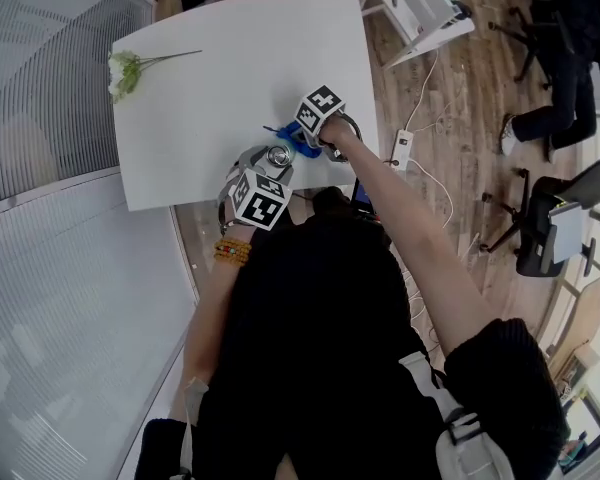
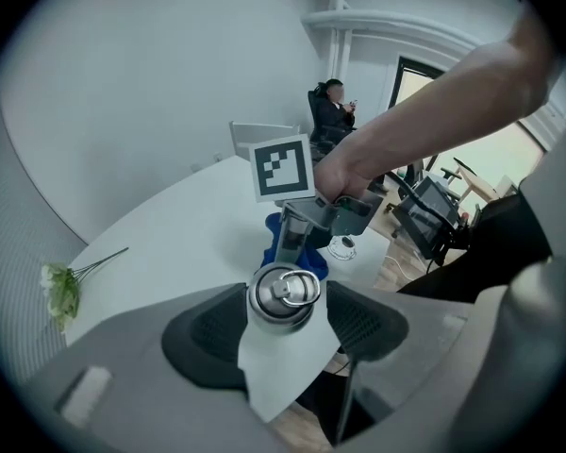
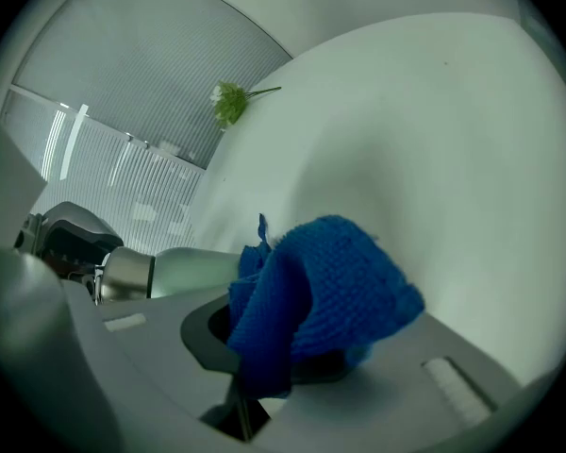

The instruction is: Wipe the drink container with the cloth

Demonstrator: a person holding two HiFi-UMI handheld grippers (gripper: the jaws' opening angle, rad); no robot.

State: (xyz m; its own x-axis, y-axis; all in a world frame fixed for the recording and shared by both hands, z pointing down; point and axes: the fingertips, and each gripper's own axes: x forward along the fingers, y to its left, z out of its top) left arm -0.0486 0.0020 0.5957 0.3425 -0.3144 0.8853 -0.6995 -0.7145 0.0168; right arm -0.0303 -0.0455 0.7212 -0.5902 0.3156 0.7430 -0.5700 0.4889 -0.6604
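Note:
My left gripper (image 2: 285,321) is shut on a steel drink bottle (image 2: 283,295), its ringed cap pointing at the camera; in the head view the bottle (image 1: 277,156) hangs over the near edge of the white table (image 1: 230,78). A bunched blue cloth (image 3: 316,295) is clamped in my right gripper (image 3: 292,347), and it lies against the bottle's pale body (image 3: 184,270). From the left gripper view the cloth (image 2: 292,248) shows just behind the bottle, under the right gripper (image 2: 307,217). In the head view the right gripper (image 1: 302,140) meets the cloth (image 1: 298,140) beside the bottle.
A sprig of white flowers (image 1: 128,70) lies at the table's far left corner. A power strip (image 1: 401,150) and cables lie on the wood floor to the right. Office chairs (image 1: 550,233) and a seated person (image 1: 570,68) are farther right. A glass wall (image 1: 50,78) runs along the left.

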